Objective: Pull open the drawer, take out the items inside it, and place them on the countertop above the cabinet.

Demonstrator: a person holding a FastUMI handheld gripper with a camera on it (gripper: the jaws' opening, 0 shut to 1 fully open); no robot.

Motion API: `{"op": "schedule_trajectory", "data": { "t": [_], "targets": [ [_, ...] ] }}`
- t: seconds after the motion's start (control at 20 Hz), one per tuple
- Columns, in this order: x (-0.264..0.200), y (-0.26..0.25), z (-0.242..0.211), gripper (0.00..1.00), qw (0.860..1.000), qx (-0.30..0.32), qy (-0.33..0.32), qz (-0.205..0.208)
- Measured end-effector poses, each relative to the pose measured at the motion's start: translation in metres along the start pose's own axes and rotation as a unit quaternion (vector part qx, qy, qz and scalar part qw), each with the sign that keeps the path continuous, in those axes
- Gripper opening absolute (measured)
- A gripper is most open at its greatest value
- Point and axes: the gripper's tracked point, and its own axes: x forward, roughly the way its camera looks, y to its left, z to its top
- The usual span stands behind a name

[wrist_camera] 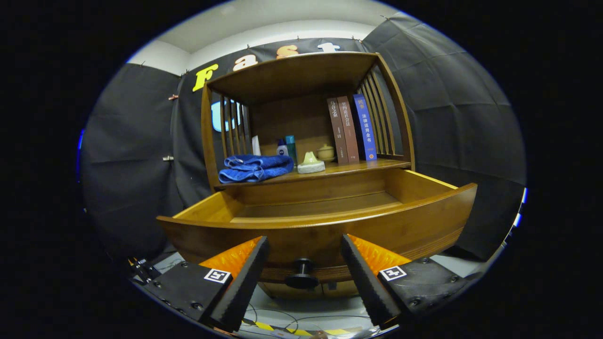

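Note:
The wooden cabinet's drawer (424, 212) stands pulled out toward me, and what shows of its floor is bare wood. Its dark round knob (302, 274) sits on the drawer front, between my fingers and a little beyond their tips. My gripper (305, 247) is open, holding nothing, fingers apart on either side of the knob without touching it. On the countertop (358, 166) above the drawer lie a folded blue towel (254, 168) and a pale green-and-white object (311, 163).
At the back of the countertop stand small bottles (286, 148), a small cream lidded pot (325, 152) and three upright books (351, 129) against the slatted right side. A shelf top (292, 70) roofs the countertop. Cables (282, 325) lie on the floor below.

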Motion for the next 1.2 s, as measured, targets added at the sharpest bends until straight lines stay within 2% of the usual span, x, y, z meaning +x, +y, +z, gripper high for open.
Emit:
{"op": "schedule_trajectory", "data": {
  "t": [0.3, 0.55, 1.2],
  "targets": [
    [0.003, 0.0, 0.002, 0.97, 0.999, -0.011, -0.011, -0.033],
    [0.015, 0.002, 0.005, 0.98, 0.999, -0.017, -0.016, -0.037],
    [0.14, -0.002, 0.029, 0.99, 0.998, -0.018, -0.04, -0.045]
  ]
}}
